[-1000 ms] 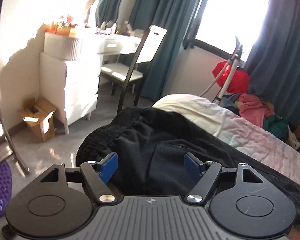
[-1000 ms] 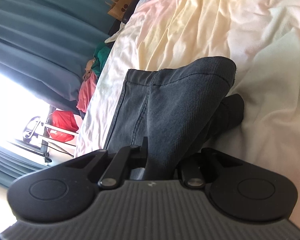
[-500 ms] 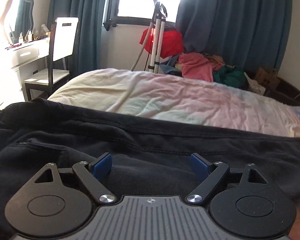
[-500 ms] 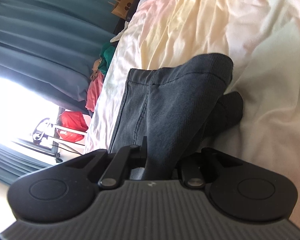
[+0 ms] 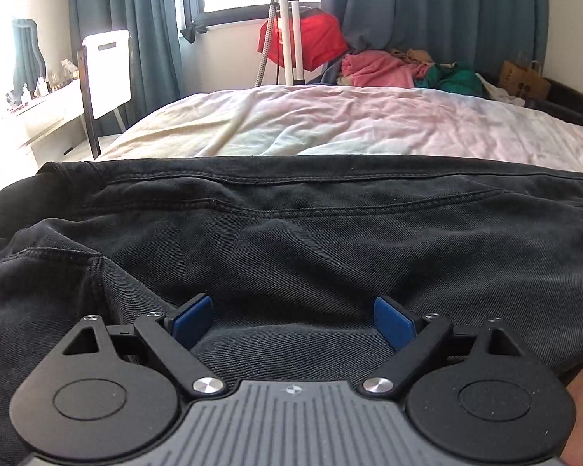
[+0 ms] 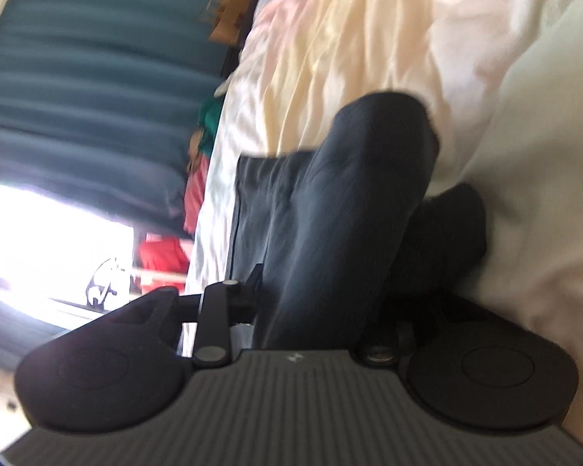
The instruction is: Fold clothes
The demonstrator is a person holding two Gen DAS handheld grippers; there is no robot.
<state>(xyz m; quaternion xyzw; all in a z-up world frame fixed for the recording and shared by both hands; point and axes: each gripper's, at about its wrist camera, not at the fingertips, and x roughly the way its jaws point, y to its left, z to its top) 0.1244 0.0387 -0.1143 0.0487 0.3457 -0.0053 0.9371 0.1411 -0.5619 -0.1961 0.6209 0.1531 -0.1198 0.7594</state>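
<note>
1. Laying flat is the step in hand, as I judge it: the black jeans (image 5: 299,233) stretch along the near edge of the bed (image 5: 330,124), their stitched side seam running left to right, and both grippers are letting go of them.

2. At the left end of the jeans, the left gripper (image 5: 291,324) rests low over the denim with its jaws spread wide and opening further; the blue pads (image 5: 192,320) stand apart from each other with loose cloth lying between them, and neither presses on it.

3. To do this well, lift that gripper straight up so the pads do not drag the fabric and raise a new crease; a bunched ridge already sits at the pocket corner (image 5: 93,260) on the left and wants smoothing toward the bed's edge.

4. At the right end, the right gripper (image 6: 318,303) has its jaws opening around a raised fold of the trouser leg (image 6: 361,194), which still stands up between them; the view is blurred, so I cannot tell whether any pad still touches it.

5. Let that leg drop onto the pale sheet (image 6: 369,39) before withdrawing, or it may slump crooked.

6. Only one container shows: a brown paper bag (image 5: 524,77) beyond the far right corner of the bed; its contents are hidden.
</note>
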